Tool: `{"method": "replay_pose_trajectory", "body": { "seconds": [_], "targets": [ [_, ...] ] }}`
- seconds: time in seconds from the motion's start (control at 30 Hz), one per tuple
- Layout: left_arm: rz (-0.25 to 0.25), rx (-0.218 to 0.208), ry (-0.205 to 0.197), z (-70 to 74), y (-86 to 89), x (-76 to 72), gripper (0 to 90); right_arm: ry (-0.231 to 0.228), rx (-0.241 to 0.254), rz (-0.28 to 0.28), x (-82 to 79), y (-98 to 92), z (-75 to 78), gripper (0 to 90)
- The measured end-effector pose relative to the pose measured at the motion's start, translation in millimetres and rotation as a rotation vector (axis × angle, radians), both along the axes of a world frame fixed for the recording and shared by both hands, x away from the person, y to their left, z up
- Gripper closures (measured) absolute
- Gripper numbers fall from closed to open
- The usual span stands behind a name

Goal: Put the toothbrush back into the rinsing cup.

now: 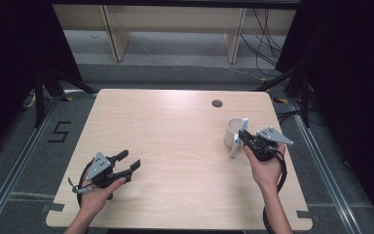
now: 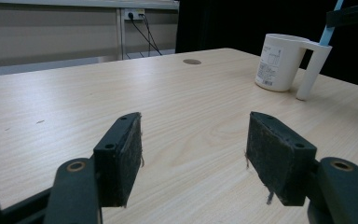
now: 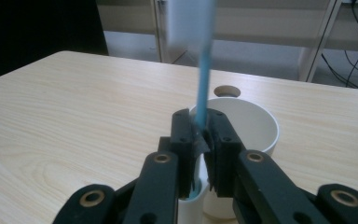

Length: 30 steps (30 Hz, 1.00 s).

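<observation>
**Toothbrush held upright over a white cup**

Nearest to us in the high view, two forearms enter from the bottom edge, each hand carrying a gripper. Our left gripper (image 1: pixel 126 163) rests low on the table (image 1: pixel 175 146) near its front left corner; its black pads (image 2: pixel 121 156) stand spread wide with bare wood between them and nothing held. Our right gripper (image 1: pixel 245 138) sits at the right side of the table, its jaws pressed together on the light blue handle of a toothbrush (image 3: pixel 204 88). We see the toothbrush with its long axis close to vertical: the pale, blurred head points up, and the handle runs down between the pads toward the cup (image 1: pixel 233 131). That cup is white, stands upright on the table, and has its handle (image 2: pixel 313 70) on the side toward our right gripper. Its rim lies just beyond and below the clamped jaws in the right gripper view. A round hole (image 1: pixel 217 103) marks the far edge of the tabletop.
</observation>
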State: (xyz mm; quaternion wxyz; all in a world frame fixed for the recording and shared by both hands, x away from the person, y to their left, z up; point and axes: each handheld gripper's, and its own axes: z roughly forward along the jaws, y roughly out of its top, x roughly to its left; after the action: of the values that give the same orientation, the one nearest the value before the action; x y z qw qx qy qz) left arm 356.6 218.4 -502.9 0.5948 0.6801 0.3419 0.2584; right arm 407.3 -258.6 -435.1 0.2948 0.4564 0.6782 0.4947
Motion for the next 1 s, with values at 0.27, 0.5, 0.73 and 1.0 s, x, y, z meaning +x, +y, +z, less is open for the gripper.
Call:
{"method": "replay_pose_trajectory", "body": {
  "seconds": [0.27,0.5,0.73,1.0],
  "targets": [
    [0.003,-0.04,0.014,-1.4,0.2,0.8,35.2,0.025,0.004,-0.005,0.9,3.6,-0.4,81.7],
    [0.008,-0.008,0.006,-0.7,3.9,1.2,35.2,0.037,0.0,-0.024,-1.8,5.4,-4.7,65.0],
    [0.007,-0.03,0.005,-1.8,2.9,2.3,35.2,0.045,-0.02,-0.013,-9.3,2.2,-7.2,49.6],
    [0.012,-0.004,0.008,-1.5,4.1,1.8,35.2,0.062,-0.023,0.011,-27.1,-8.1,-11.9,47.8]
  ]
}}
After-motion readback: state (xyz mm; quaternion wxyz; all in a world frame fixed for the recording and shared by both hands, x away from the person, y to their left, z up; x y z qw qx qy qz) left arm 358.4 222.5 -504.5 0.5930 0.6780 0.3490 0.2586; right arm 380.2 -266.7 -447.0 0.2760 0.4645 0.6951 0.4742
